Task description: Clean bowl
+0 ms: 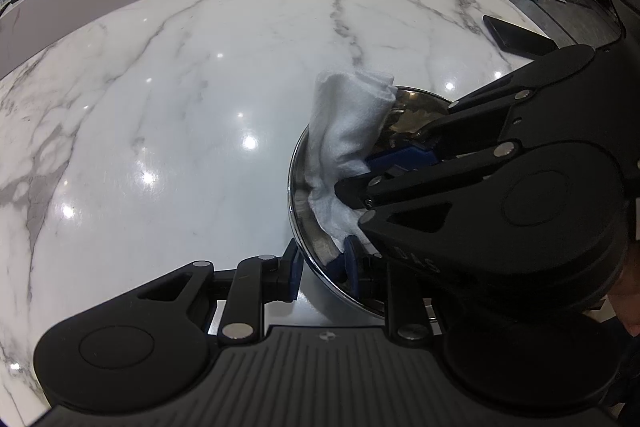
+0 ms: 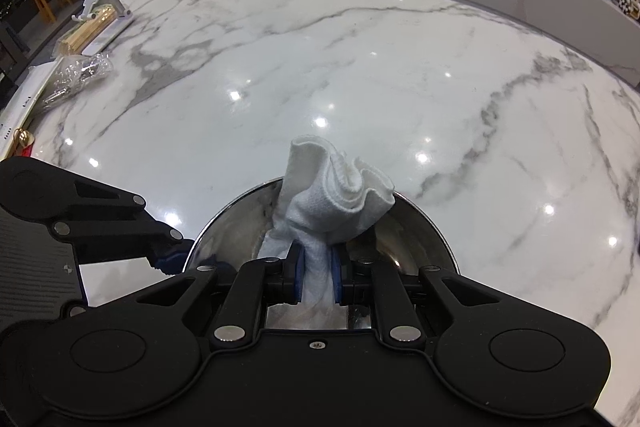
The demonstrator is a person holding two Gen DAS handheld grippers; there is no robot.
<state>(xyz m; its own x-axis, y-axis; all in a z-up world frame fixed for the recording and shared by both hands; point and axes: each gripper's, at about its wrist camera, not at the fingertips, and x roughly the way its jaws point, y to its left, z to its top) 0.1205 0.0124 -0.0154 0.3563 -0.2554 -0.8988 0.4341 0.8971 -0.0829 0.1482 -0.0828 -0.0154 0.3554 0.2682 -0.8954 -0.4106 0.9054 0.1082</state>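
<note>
Your right tongs (image 2: pixel 316 277) are clamped on the white cloth (image 2: pixel 336 203), which sits inside the steel bowl (image 2: pixel 420 227) on the marble counter (image 2: pixel 360 67). Your left tongs (image 1: pixel 322 265) straddle the bowl's near rim, pinching it.

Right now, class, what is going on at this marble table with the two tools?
A person is cleaning a shiny steel bowl on the white marble table. The right tool is shut on a crumpled white cloth and pushes it inside the bowl. The left tool grips the bowl's rim, one finger outside and one inside, steadying it. The cloth's free end sticks up above the far rim.
</note>
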